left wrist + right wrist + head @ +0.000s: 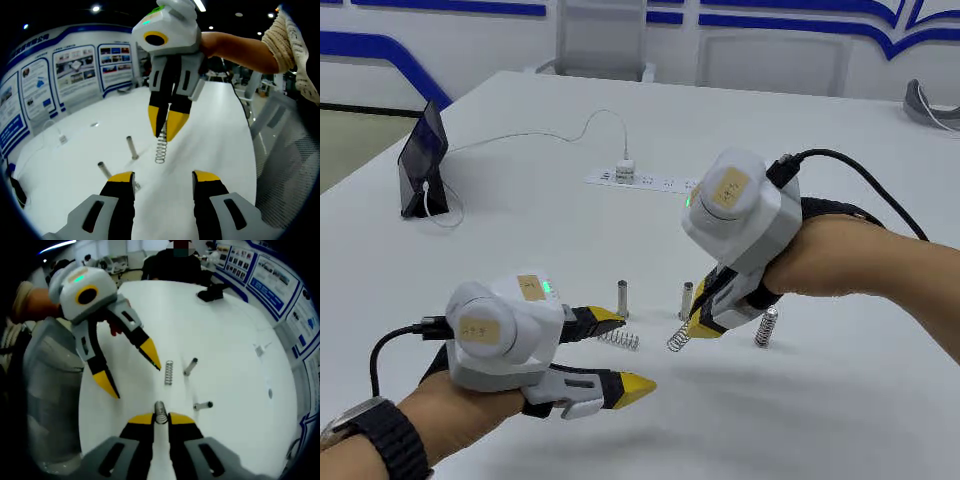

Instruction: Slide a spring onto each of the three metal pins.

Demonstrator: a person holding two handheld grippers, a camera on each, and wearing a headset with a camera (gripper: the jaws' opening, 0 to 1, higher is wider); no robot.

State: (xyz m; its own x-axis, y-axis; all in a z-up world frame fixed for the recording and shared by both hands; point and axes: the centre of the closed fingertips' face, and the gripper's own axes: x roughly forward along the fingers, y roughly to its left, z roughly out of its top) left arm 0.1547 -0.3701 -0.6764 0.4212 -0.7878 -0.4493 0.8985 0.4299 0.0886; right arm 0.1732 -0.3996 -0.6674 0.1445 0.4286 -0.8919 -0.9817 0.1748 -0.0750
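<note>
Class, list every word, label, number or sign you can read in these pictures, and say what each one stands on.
No text can be read with certainty.
Tan stickers on the left gripper and the right gripper: faint writing, too blurred to read.
Wall posters: print too small to read.
Power strip on the table: markings too small to read.
</note>
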